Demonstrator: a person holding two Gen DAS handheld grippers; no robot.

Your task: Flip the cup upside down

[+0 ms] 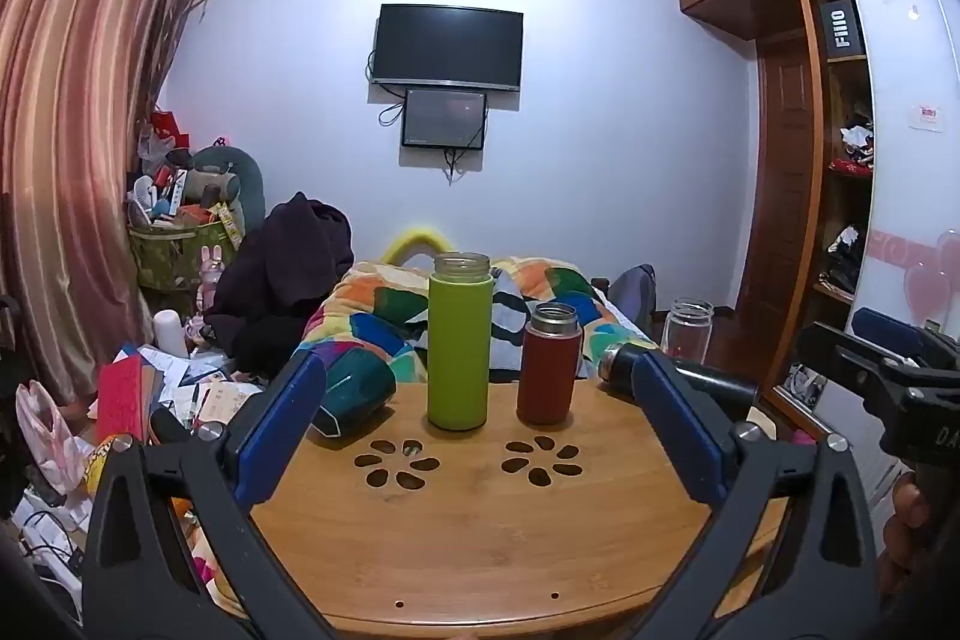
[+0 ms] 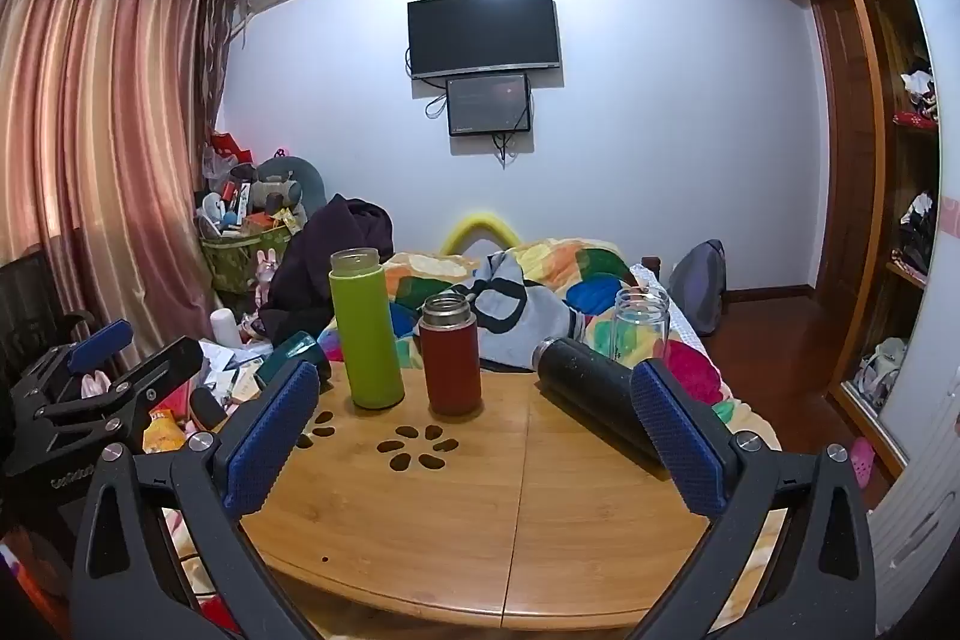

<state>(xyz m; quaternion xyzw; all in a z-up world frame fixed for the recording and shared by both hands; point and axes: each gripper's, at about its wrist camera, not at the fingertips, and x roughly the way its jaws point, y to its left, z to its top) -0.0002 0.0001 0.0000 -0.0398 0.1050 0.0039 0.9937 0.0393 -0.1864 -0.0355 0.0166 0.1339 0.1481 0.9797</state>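
Observation:
On the round wooden table [image 1: 480, 532] stand a tall lime-green cup [image 1: 459, 343] and a shorter dark-red cup [image 1: 549, 367], both upright and open at the top. A dark-teal cup [image 1: 354, 391] lies on its side at the left, a black flask [image 1: 690, 379] lies on its side at the right, and a clear glass jar [image 1: 689, 331] stands behind it. My left gripper [image 1: 480, 430] is open and empty in front of the green and red cups. My right gripper [image 2: 480, 430] is open and empty; the green cup [image 2: 366, 331], red cup [image 2: 450, 358] and black flask [image 2: 591, 391] lie ahead of it.
A bed with a colourful quilt [image 1: 384, 304] lies behind the table. Clutter and papers [image 1: 180, 388] fill the left side. A wooden wardrobe [image 1: 798, 160] stands at the right. The right gripper also shows at the left wrist view's right edge [image 1: 888, 364].

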